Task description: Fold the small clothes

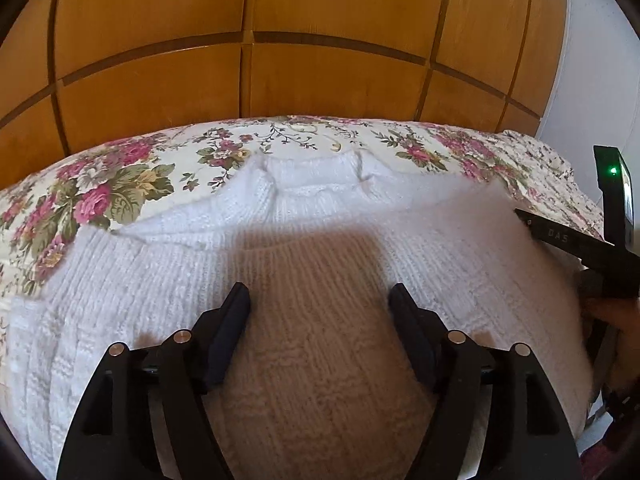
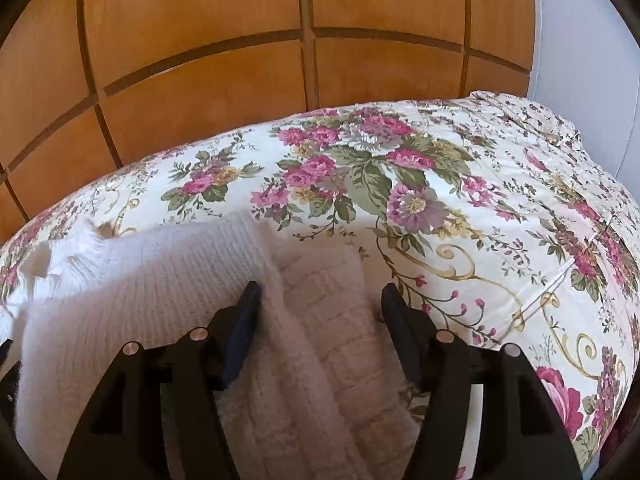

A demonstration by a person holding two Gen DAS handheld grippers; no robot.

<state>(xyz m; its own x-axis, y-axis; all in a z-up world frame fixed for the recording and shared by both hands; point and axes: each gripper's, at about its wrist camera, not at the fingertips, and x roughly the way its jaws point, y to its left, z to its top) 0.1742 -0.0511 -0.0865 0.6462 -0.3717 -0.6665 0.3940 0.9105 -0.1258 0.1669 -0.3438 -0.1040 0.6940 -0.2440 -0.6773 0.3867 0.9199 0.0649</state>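
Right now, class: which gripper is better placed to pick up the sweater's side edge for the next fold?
Probably the right gripper. Its open jaws straddle the white sweater's edge where it meets the flowered bedspread. The left gripper, also open, hovers over the sweater's middle, away from any edge.

My left gripper (image 1: 318, 308) points forward and down, its two black fingers (image 1: 234, 320) spread wide apart with nothing pinched between the pads. My right gripper (image 2: 318, 306) is angled down the same way, its fingers (image 2: 246, 320) also parted and not clamping anything. From the left wrist camera I can see the right gripper's body at the far right edge, one dark finger reaching in toward the left, a green light lit on its upper part, and the hand (image 1: 616, 320) that holds it just below, partly cut off by the frame.
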